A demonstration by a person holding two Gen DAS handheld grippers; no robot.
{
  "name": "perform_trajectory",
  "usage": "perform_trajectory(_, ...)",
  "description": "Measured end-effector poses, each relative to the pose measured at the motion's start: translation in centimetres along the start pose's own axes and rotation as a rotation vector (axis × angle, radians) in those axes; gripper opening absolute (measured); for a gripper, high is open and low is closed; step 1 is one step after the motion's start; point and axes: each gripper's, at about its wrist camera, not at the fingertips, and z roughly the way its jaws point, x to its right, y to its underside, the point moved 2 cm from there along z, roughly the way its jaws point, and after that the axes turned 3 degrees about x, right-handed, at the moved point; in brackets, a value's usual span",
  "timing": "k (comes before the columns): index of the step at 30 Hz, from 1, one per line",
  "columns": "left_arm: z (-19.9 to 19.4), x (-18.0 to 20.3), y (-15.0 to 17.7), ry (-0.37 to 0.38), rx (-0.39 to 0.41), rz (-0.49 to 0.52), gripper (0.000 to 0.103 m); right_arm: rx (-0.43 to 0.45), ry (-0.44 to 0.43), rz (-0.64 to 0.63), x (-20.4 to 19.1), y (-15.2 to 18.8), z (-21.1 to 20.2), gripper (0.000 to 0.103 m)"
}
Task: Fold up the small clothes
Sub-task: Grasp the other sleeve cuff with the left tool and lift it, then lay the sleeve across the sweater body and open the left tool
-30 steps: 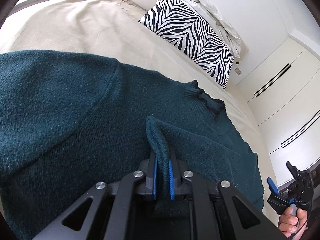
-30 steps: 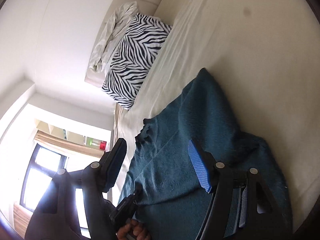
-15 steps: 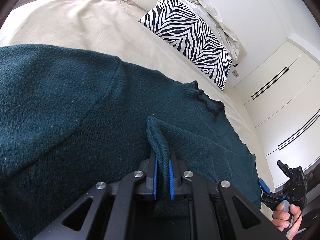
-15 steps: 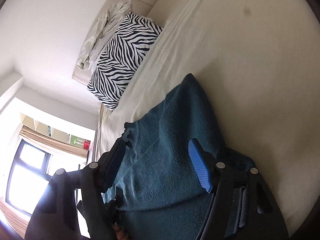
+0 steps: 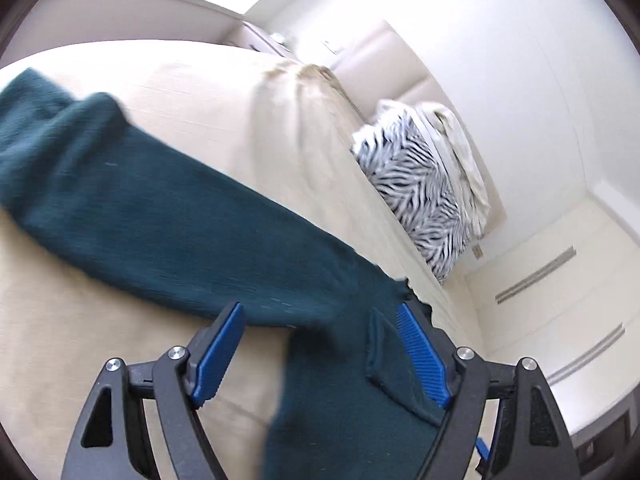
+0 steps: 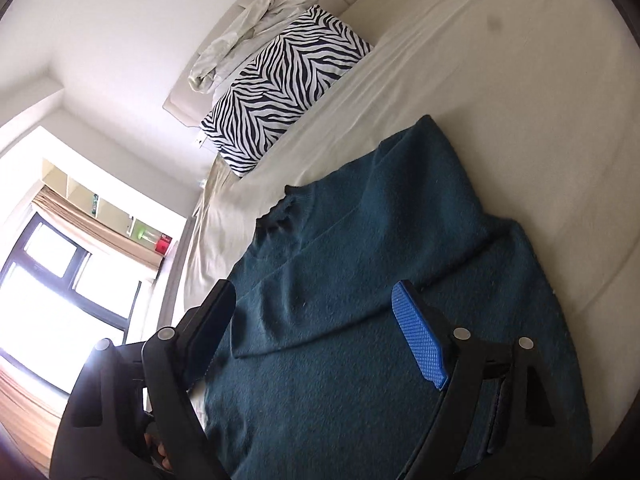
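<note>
A dark teal sweater (image 6: 384, 280) lies flat on a bed (image 6: 540, 88) with a cream sheet. In the right wrist view the sweater fills the lower middle, and its frilly neck hole (image 6: 280, 212) sits at about 10 o'clock from the sweater's middle. One sleeve is folded across the body, so its edge makes a slanted line over the front. The right gripper (image 6: 316, 340) hangs just above the sweater with its fingers (image 6: 420, 344) spread wide apart and nothing between them. In the left wrist view the picture is a bit blurry. A long teal sleeve (image 5: 140, 208) stretches over the sheet from the middle out to 10 o'clock. The left gripper (image 5: 320, 352) has its fingers (image 5: 218, 354) wide open too. A small folded flap of the sweater (image 5: 384, 364) sits just beside the blue pad at 4 o'clock, but the fingers do not pinch it. A zebra-striped pillow (image 6: 280, 80) leans at the head of the bed, at 12 o'clock in the right wrist view. A crumpled cream blanket (image 6: 248, 28) lies on top of it. White closet doors (image 5: 560, 300) show at 3 o'clock in the left wrist view. A bright window (image 6: 52, 280) shows at 9 o'clock in the right wrist view.
</note>
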Motion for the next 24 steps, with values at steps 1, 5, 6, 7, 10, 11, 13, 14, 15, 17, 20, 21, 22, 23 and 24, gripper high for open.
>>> perform_trajectory(1,-1.6,-2.5,-1.1,-0.021,0.033,-0.059,0.077,-0.014,-0.016,0.005,-0.5,0.8,-0.2,0.08)
perform_trajectory(5,-6.5,-11.4,-4.4,-0.081,0.134,-0.281,0.069,-0.054,-0.057,0.005,-2.8,4.0,-0.5,0.08)
perform_trajectory(6,-7.4,-13.0,-4.9,-0.084,0.158,-0.331,0.068,-0.064,-0.067,0.002,-3.4,4.9,-0.5,0.08)
perform_trajectory(7,-8.0,-14.3,-5.3,-0.077,0.177,-0.376,0.065,-0.073,-0.073,0.0,-4.1,5.6,-0.5,0.08)
perform_trajectory(10,-8.0,-16.8,-6.4,-0.057,0.202,-0.492,0.064,-0.097,-0.082,-0.01,-5.7,7.3,0.0,0.08)
perform_trajectory(11,-7.7,-17.1,-6.8,-0.058,0.208,-0.512,0.064,-0.103,-0.083,-0.015,-6.2,7.8,0.1,0.08)
perform_trajectory(13,-6.9,-17.3,-7.9,-0.062,0.227,-0.528,0.064,-0.111,-0.083,-0.018,-7.0,8.6,0.1,0.08)
perform_trajectory(14,-6.4,-17.4,-8.5,-0.069,0.231,-0.532,0.062,-0.114,-0.086,-0.017,-7.3,8.9,0.2,0.08)
perform_trajectory(15,-5.8,-17.6,-9.0,-0.084,0.232,-0.538,0.048,-0.116,-0.087,-0.017,-7.5,9.2,0.1,0.08)
perform_trajectory(17,-4.7,-17.8,-10.0,-0.106,0.221,-0.537,0.023,-0.114,-0.085,-0.016,-7.7,9.4,-0.2,0.08)
perform_trajectory(20,-4.1,-15.4,-11.2,-0.141,0.223,-0.451,0.009,-0.103,-0.085,-0.007,-7.0,9.0,-0.8,0.08)
perform_trajectory(21,-4.1,-13.3,-11.3,-0.155,0.233,-0.38,0.008,-0.097,-0.085,-0.003,-6.7,8.8,-1.2,0.08)
perform_trajectory(22,-3.8,-11.1,-11.5,-0.161,0.234,-0.303,0.008,-0.092,-0.083,0.004,-6.0,8.3,-1.3,0.08)
perform_trajectory(23,-3.3,-8.4,-11.3,-0.157,0.227,-0.227,0.008,-0.087,-0.079,0.011,-5.5,8.2,-1.7,0.08)
perform_trajectory(24,-2.7,-5.3,-10.8,-0.148,0.212,-0.143,0.008,-0.084,-0.076,0.02,-4.8,8.0,-1.8,0.08)
